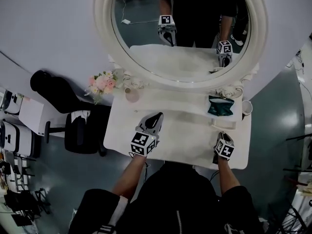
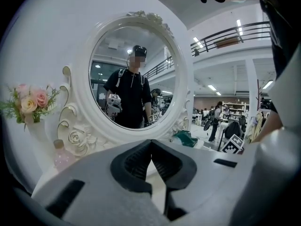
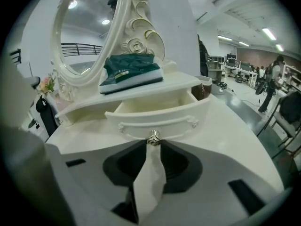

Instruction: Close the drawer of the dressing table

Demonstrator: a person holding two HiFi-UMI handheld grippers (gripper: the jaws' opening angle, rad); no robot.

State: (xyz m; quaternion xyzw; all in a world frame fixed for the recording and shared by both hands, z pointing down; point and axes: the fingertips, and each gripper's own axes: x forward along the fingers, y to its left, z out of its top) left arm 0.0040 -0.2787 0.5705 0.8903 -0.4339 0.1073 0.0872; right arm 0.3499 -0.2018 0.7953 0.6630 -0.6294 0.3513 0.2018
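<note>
- We hold the right claw (image 3: 153, 143) low at the right front of the table (image 1: 185, 143), pointing down and forward at the drawer (image 3: 157, 116).
- The drawer sits under the small raised shelf (image 3: 89, 105) on the table's right side. It is pulled out, and its empty inside shows from above.
- The drawer's metal knob (image 3: 153, 137) sits right at the tips of the right claw. The jaws are drawn in on it from both sides with only a narrow gap behind, so we read this as a grip on the knob.
- We hold the left claw (image 2: 150, 143) over the middle left of the table, aimed toward the mirror (image 2: 136, 74). Its jaw tips meet and nothing is between them.
- We cannot tell whether the left claw touches the tabletop.
- A green packet (image 3: 131, 72) lies on the shelf directly above the open drawer.
- A cup (image 1: 246, 107) stands at the shelf's right end, just beside the packet.
- Pink and white flowers (image 1: 103, 83) stand at the table's back left corner, with a small pink bottle (image 1: 131, 95) beside them at the foot of the mirror frame.
- The mirror reflects us standing with both claws raised.
</note>
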